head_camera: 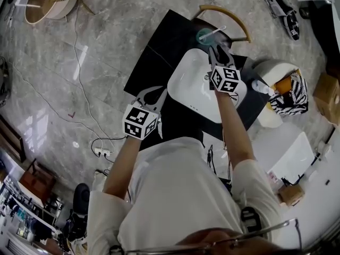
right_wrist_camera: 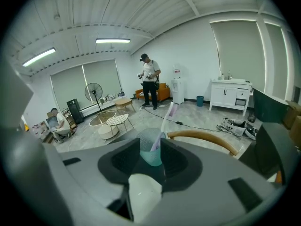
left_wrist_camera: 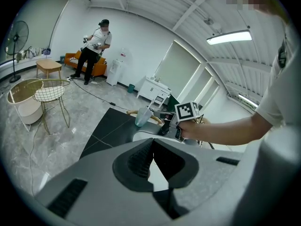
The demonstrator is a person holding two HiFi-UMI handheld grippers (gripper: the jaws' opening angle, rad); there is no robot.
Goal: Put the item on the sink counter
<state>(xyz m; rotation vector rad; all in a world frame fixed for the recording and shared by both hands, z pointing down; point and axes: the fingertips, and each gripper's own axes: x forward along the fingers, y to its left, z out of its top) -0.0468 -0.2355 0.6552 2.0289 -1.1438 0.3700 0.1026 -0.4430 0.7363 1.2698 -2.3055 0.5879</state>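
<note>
A glossy grey marble floor [head_camera: 64,89] fills most of the head view, and on it stands a long black sink counter [head_camera: 154,47] that runs away from the person. A white rectangular basin [head_camera: 191,78] with rounded corners is set into its right half. Past the counter's far end shows the curved wooden back of a chair [head_camera: 226,15]. The right gripper [head_camera: 217,51] reaches over the basin toward the far end of the counter with its jaws spread wide. Between their tips a translucent teal plastic cup [right_wrist_camera: 151,152] stands upright on the far end of the counter, beyond the basin and just in front of the chair back. The dark pads flank the cup's sides closely, and they do not seem to squeeze it. The left gripper [left_wrist_camera: 151,142] hangs at the near left edge of the counter, well apart from the cup, its jaw tips pressed together with nothing between them. A slim white toothbrush [right_wrist_camera: 165,119] leans out of the cup toward the right.
</note>
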